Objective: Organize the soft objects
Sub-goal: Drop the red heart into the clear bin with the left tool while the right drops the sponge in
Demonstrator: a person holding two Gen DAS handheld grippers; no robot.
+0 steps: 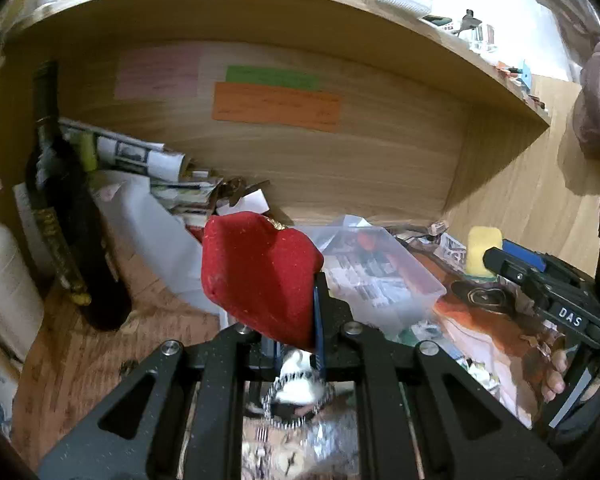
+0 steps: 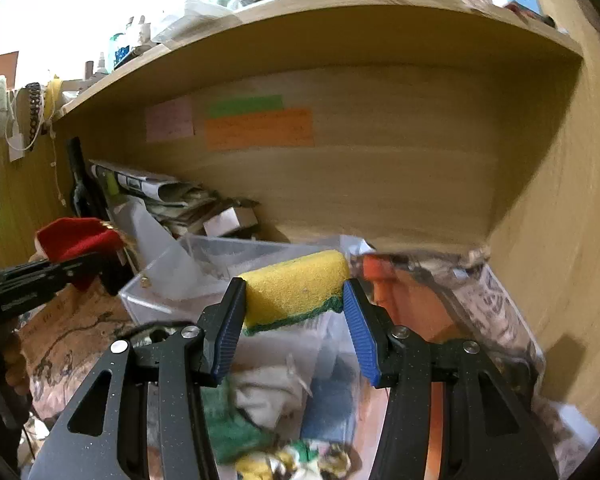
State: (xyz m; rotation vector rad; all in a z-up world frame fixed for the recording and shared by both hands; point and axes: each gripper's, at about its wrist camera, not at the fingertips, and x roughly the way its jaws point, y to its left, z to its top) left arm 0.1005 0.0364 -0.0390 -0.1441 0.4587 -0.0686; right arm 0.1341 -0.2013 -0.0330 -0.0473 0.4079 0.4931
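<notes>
My left gripper (image 1: 296, 320) is shut on a red plush hat (image 1: 260, 276) with a white trim and holds it in the air, left of a clear plastic bin (image 1: 384, 280). My right gripper (image 2: 294, 312) is shut on a yellow sponge with a green scrub side (image 2: 296, 288) and holds it above the clear bin (image 2: 172, 276). In the right wrist view the left gripper (image 2: 100, 268) and the red hat (image 2: 76, 240) show at the far left. In the left wrist view the right gripper (image 1: 496, 260) with the sponge (image 1: 482, 250) shows at the right.
A dark wine bottle (image 1: 68, 208) stands at the left under a wooden shelf (image 1: 300, 12). Newspapers and papers (image 1: 152, 164) are piled behind the bin. Cloths and a blue item (image 2: 328, 404) lie in the bin. An orange-patterned bag (image 1: 484, 320) lies at the right.
</notes>
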